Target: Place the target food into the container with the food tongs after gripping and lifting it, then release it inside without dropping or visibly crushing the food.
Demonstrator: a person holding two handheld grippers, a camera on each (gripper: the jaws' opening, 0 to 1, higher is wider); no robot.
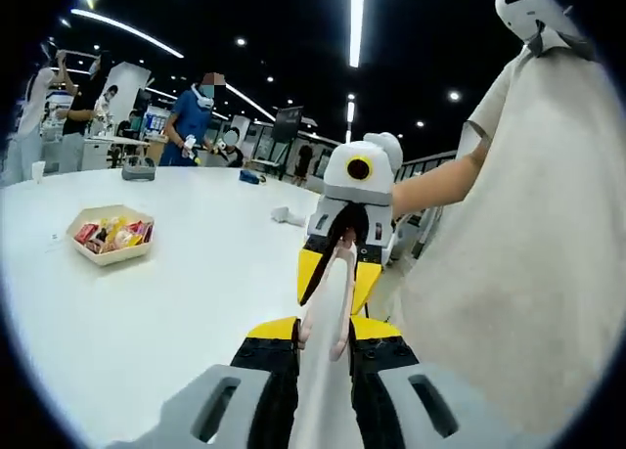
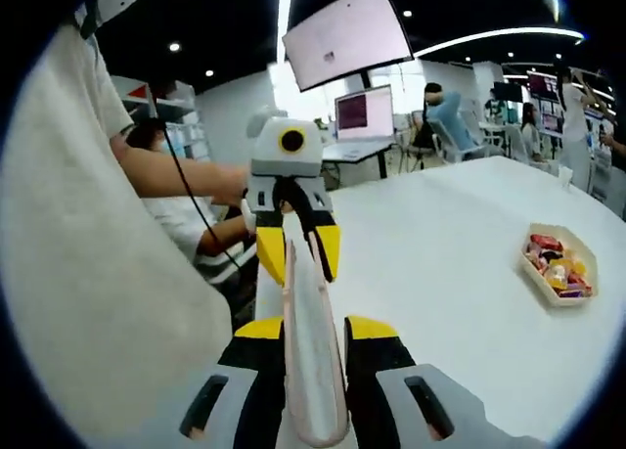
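I see the food tray (image 1: 111, 235) at nine o'clock on the bench (image 1: 196, 302), packed with colourful pieces. My left hand-held gripper (image 1: 323, 346) and right hand-held gripper (image 2: 313, 371) each clamp a tong arm (image 1: 328, 302), facing each other.

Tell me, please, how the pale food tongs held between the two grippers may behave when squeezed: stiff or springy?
The food tongs look thin and long, so they probably flex and spring back. Their pale surface seems smooth plastic, perhaps slippery. The left gripper and the right gripper each clamp an end, so the tongs seem light; a hard squeeze might twist them.
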